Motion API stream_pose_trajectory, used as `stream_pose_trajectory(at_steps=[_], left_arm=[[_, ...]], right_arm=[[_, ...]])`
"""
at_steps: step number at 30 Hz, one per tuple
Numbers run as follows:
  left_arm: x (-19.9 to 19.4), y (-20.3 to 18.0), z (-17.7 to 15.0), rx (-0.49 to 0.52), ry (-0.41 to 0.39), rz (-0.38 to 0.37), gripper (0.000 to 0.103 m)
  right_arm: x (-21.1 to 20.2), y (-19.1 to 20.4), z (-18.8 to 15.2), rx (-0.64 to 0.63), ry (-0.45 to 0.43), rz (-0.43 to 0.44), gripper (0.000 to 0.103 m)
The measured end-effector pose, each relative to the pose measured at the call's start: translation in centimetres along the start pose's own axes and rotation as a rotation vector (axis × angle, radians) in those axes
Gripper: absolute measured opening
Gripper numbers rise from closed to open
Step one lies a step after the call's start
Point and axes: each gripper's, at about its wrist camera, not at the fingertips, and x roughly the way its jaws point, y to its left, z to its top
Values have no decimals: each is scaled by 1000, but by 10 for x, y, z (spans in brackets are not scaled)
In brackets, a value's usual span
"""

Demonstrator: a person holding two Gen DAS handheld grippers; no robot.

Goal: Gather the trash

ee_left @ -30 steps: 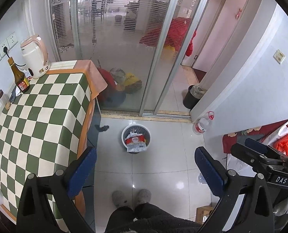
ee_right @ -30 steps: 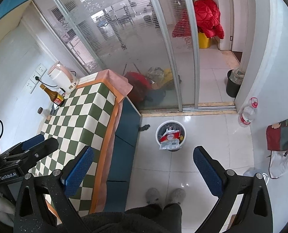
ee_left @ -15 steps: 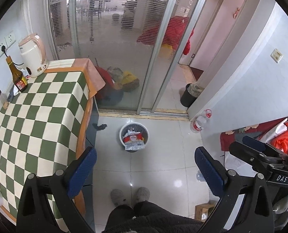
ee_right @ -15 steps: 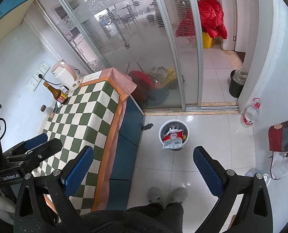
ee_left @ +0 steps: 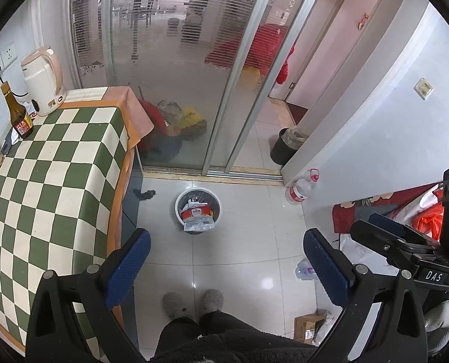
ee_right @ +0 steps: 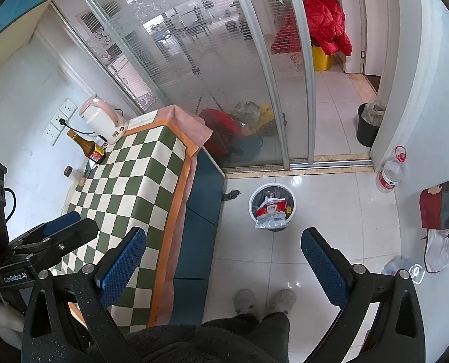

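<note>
Drifted slightly rightward and back over the past second, with the white trash bin (ee_left: 198, 208) sliding toward frame centre, nothing gripped or shifted meanwhile. Left tool (ee_left: 224, 263) and right tool (ee_right: 223, 260) both spread wide and empty above the tiled floor (ee_left: 248, 257). Wrappers (ee_left: 198, 216) heaped in the bin, one drooping over its rim, beside the checkered tabletop (ee_left: 43, 181).
</note>
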Motion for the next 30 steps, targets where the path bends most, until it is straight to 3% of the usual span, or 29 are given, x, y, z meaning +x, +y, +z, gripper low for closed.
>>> stream_pose_trajectory(at_steps=[30], left_arm=[[7,5,0,-24,16,-7,103]], right_arm=[[13,5,-8,22,33,25,103]])
